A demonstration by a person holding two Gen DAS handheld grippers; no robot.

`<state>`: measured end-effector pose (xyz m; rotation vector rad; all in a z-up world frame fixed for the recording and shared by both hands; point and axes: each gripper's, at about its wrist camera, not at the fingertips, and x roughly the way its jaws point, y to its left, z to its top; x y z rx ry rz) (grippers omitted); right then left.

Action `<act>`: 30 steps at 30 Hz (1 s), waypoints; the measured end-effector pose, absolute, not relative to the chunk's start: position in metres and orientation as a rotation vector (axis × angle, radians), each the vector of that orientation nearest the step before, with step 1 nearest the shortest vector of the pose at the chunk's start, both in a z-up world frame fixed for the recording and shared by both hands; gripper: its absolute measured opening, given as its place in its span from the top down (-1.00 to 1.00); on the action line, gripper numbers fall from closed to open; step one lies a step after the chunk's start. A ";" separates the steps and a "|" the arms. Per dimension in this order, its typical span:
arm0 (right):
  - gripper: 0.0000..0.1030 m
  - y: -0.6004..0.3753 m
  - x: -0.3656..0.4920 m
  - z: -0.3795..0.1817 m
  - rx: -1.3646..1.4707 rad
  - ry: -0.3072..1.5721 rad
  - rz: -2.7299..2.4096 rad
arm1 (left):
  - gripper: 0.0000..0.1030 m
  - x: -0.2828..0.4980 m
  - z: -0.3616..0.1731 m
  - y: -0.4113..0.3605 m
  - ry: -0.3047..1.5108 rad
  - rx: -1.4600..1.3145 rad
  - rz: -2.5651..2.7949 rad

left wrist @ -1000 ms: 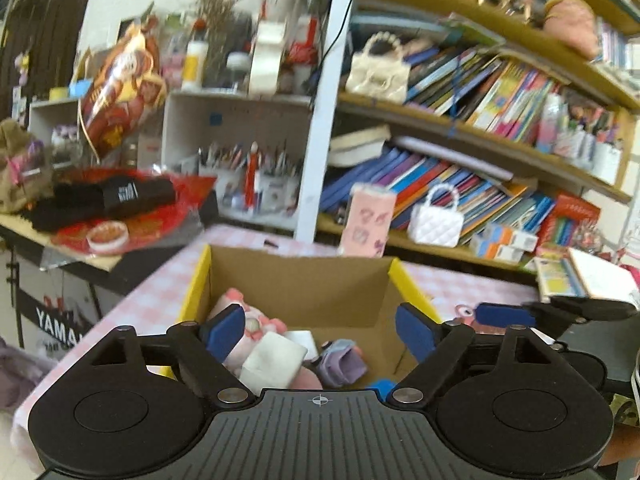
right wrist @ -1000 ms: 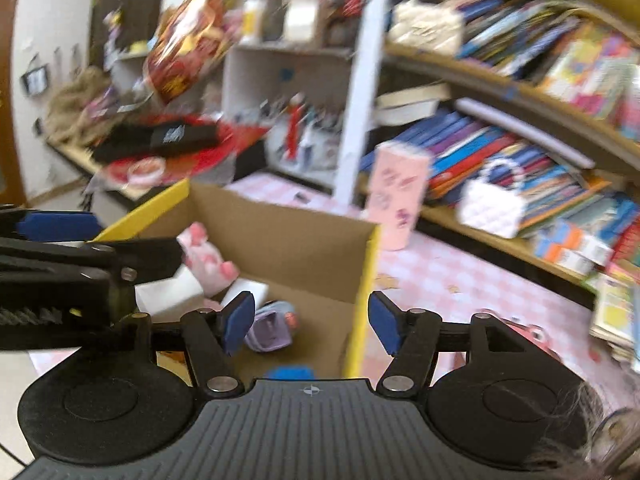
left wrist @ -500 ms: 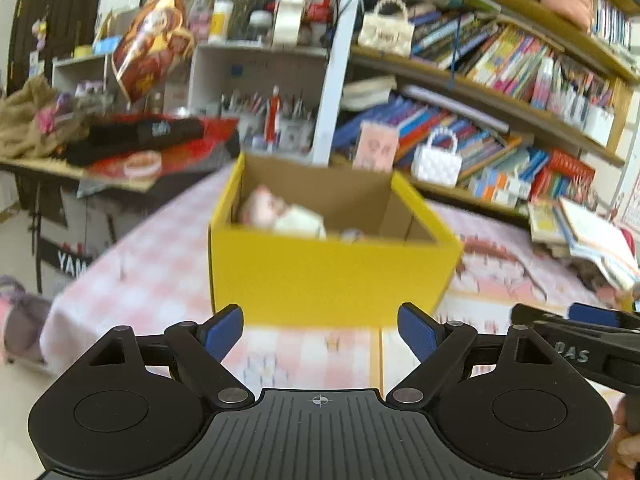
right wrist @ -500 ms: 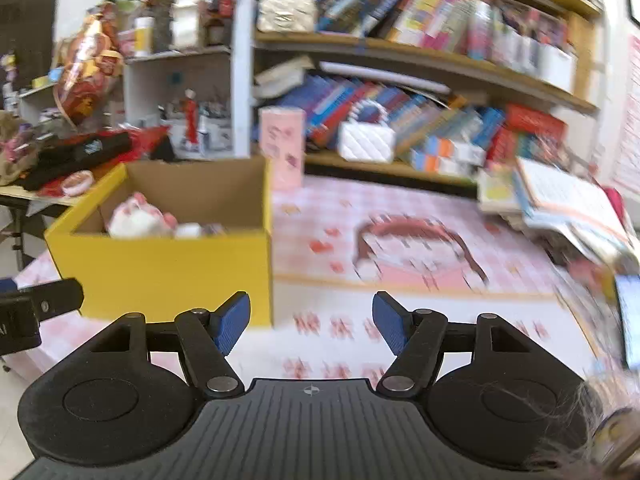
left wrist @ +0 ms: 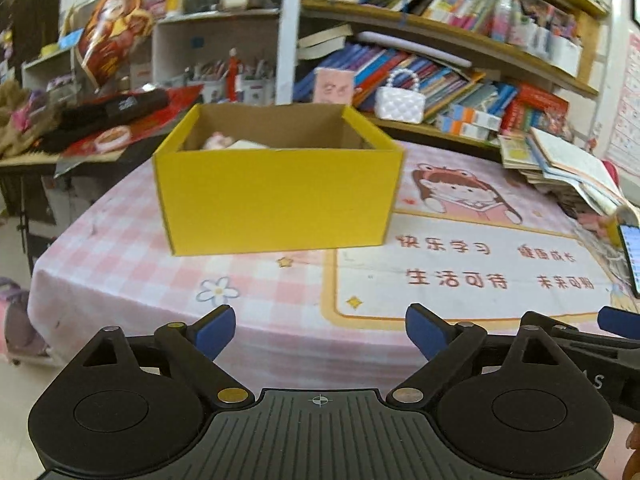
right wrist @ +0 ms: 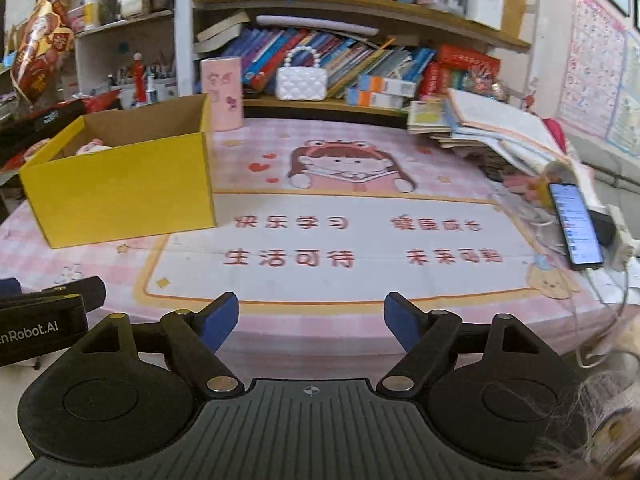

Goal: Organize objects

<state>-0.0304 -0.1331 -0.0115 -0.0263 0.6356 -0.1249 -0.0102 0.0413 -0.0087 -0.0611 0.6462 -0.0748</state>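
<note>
A yellow cardboard box (left wrist: 276,196) stands on the pink checked table mat (left wrist: 460,264), on the left part of the table; it also shows in the right wrist view (right wrist: 120,192). Soft pink and white items (left wrist: 224,142) lie inside it, mostly hidden by its front wall. My left gripper (left wrist: 320,332) is open and empty, held back off the table's near edge. My right gripper (right wrist: 312,320) is open and empty, also back off the near edge, to the right of the left one.
A pink cup (right wrist: 222,94) stands behind the box. A phone (right wrist: 576,226) on a cable and a stack of books (right wrist: 488,128) lie at the table's right side. Crowded shelves (right wrist: 360,4) with a white handbag (right wrist: 302,78) rise behind. A cluttered side table (left wrist: 100,120) is at left.
Both grippers have pulled back from above the box to beyond the table's near edge. Both stay open and empty. The box has not moved.
</note>
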 end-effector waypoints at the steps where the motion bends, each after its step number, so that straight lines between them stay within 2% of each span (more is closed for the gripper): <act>1: -0.60 -0.135 -0.033 -0.012 -0.029 0.632 -0.136 | -0.85 -0.012 -0.008 0.037 0.641 -0.050 -0.083; 5: -0.63 -0.148 -0.042 -0.015 -0.021 0.645 -0.185 | -0.89 -0.016 -0.007 0.022 0.632 -0.017 -0.106; 10: -0.82 -0.163 -0.047 -0.015 0.021 0.658 -0.240 | -0.92 -0.018 -0.009 0.003 0.645 0.056 -0.095; 15: -0.89 -0.170 -0.051 -0.016 0.034 0.664 -0.260 | -0.93 -0.020 -0.010 -0.001 0.660 0.059 -0.097; 30: -0.91 -0.177 -0.058 -0.016 0.039 0.675 -0.258 | -0.93 -0.031 -0.006 -0.015 0.659 0.079 -0.112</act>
